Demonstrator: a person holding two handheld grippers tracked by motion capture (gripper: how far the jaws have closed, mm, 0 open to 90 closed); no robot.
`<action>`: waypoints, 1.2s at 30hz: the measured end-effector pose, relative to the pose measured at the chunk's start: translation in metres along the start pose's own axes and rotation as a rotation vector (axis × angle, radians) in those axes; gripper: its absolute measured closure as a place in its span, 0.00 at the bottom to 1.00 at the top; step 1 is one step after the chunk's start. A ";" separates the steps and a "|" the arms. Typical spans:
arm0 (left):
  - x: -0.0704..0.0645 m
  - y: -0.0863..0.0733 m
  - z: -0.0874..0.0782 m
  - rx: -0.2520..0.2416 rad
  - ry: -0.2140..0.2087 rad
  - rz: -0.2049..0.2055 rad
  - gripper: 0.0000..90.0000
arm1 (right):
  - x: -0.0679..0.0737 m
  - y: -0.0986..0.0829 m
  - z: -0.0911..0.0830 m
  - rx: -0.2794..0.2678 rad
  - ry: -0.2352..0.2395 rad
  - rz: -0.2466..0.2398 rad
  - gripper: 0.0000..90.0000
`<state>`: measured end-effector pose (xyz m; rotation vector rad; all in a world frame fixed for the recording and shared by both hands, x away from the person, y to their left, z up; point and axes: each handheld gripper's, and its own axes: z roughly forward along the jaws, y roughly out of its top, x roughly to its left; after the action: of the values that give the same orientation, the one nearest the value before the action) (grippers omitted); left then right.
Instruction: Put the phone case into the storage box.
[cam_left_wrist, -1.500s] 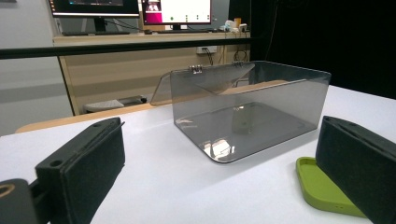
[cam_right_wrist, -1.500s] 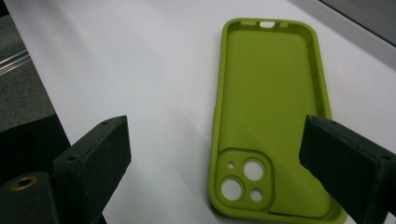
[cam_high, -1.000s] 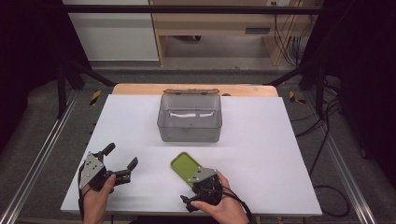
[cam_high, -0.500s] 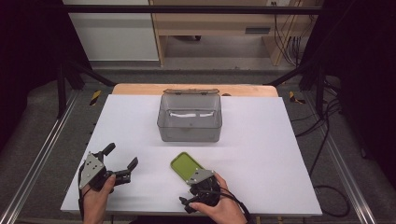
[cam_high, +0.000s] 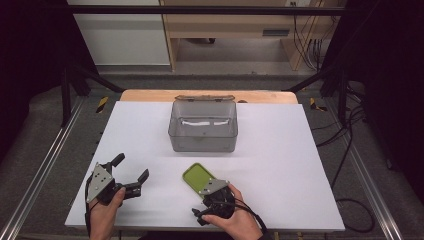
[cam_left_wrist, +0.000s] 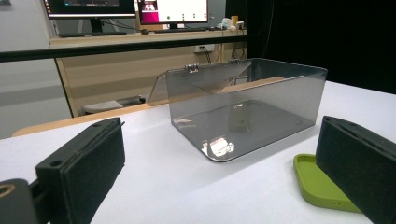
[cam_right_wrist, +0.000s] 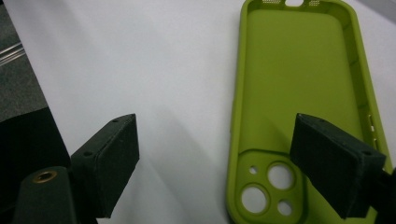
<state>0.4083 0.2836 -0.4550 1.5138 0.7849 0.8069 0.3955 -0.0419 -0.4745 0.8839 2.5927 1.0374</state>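
The right gripper has drawn back slightly, wide open over the green phone case.

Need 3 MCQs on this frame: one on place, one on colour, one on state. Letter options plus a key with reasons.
1. Where does the phone case lie?
A. inside the box
B. on the table, nearer the person than the box
C. on the floor

2. What colour is the case?
A. green
B. red
C. white

3. How do the right gripper jaws stand?
A. shut on the case
B. shut on nothing
C. open

Key:
1 B: in the high view the case lies on the white table, apart from the box and on the person's side of it.
2 A: the right gripper view shows it lime green, inner side up.
3 C: that view shows the jaws wide apart, one over bare table and one over the case.
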 end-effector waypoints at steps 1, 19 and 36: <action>0.000 0.000 0.000 0.000 0.001 -0.001 0.01 | -0.001 0.000 0.000 -0.002 0.002 0.000 0.19; 0.000 0.000 0.000 0.003 0.000 0.002 0.01 | 0.001 -0.001 -0.002 -0.005 0.008 -0.043 0.56; 0.000 0.000 0.000 0.006 -0.001 0.003 0.02 | -0.001 -0.011 -0.012 0.006 -0.014 -0.054 0.80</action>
<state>0.4086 0.2832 -0.4552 1.5210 0.7844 0.8067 0.3867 -0.0552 -0.4734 0.8142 2.5943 1.0063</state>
